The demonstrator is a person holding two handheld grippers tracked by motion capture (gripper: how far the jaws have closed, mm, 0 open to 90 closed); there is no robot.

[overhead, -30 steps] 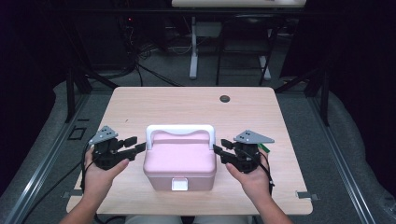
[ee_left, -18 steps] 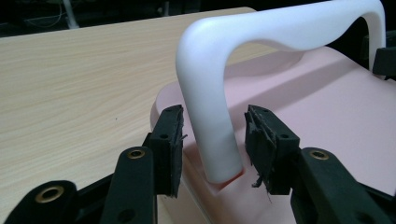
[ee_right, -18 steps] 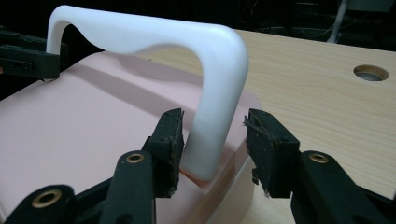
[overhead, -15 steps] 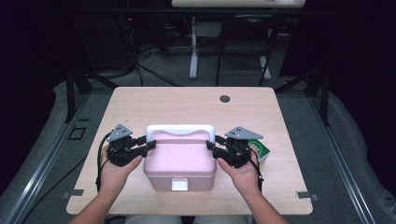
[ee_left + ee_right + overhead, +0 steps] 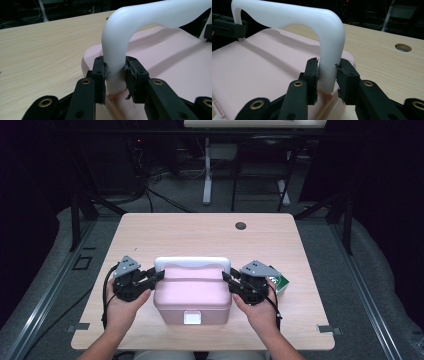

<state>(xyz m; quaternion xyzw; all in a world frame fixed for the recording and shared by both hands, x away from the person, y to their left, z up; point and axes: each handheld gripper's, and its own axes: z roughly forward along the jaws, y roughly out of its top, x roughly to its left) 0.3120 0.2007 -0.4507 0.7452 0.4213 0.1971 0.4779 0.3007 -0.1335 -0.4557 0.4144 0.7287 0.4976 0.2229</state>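
You have both grips made. Your left gripper [image 5: 159, 274] has just been closing, and in the left gripper view its fingers [image 5: 99, 75] pinch the left leg of the white, arched plastic handle [image 5: 192, 262] just above where it joins the lid. Your right gripper [image 5: 226, 275] has likewise just been closing, and in the right gripper view its fingers [image 5: 313, 75] clamp the handle's right leg, pads pressed on both sides.

So the reach and the grasp look finished. What seems left is whatever the handle is for: lifting or carrying, or swinging it over. The pale pink, rounded-corner plastic box [image 5: 192, 292] sits flat on the light wooden desk [image 5: 200, 232], near its front edge and between your hands, apparently not raised.

The box has a smooth, gently domed lid, a small white latch at the middle of its front wall and the handle standing up along the lid's far side, spanning nearly its whole width. A green-and-white packet [image 5: 278, 283] lies just beside your right gripper, partly hidden by it.
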